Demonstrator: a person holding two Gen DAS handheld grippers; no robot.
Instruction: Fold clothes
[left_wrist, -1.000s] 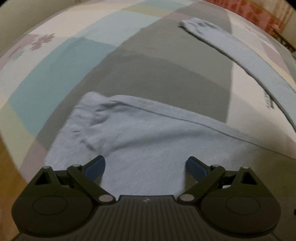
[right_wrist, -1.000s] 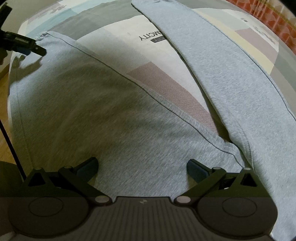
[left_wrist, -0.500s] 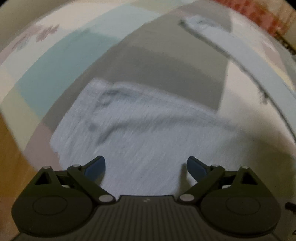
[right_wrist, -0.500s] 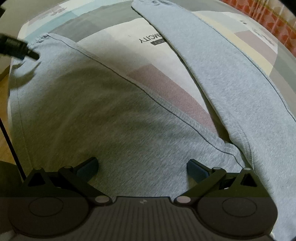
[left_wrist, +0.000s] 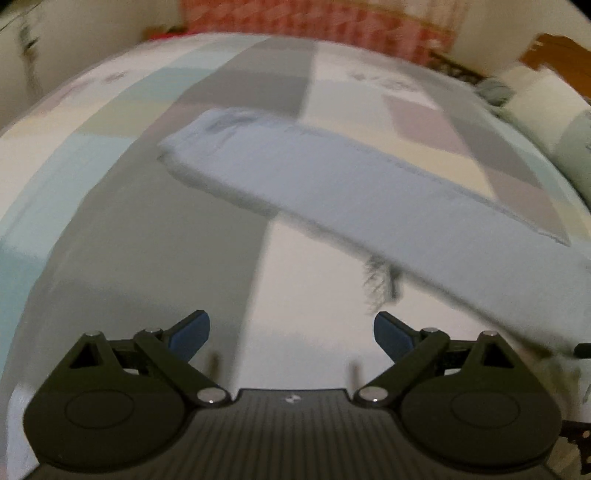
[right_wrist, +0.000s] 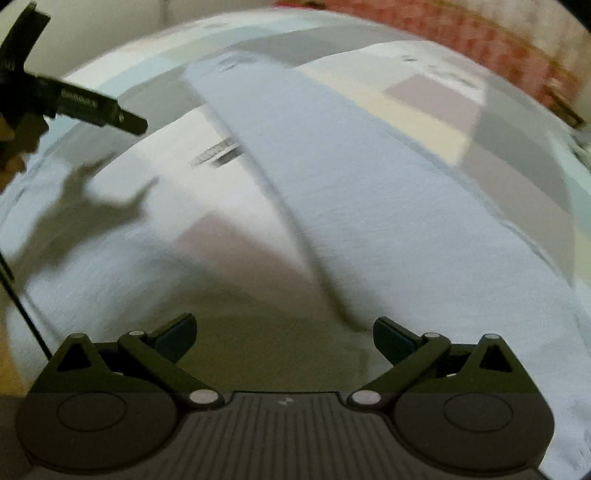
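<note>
Light grey sweatpants lie spread on a patchwork bed cover (left_wrist: 155, 236). In the left wrist view one leg (left_wrist: 332, 184) runs slantwise from upper left to the right edge. My left gripper (left_wrist: 291, 330) is open above bare cover, short of that leg, holding nothing. In the right wrist view the same leg (right_wrist: 369, 221) runs from the top to lower right and the other leg (right_wrist: 92, 266) spreads left, joining near my open, empty right gripper (right_wrist: 284, 334). The left gripper (right_wrist: 92, 109) shows at upper left above that leg, held by a hand (right_wrist: 11, 155). Both views are blurred.
A red patterned cloth (left_wrist: 332, 33) hangs behind the bed. A pale pillow (left_wrist: 546, 107) lies at the far right. Dark print (right_wrist: 218, 155) marks the cover between the two legs. A thin black cable (right_wrist: 26, 314) runs down the left edge.
Both views have swung up and forward, with blur. The left gripper has left the near leg and now faces the far leg. Both grippers stay open and empty.
</note>
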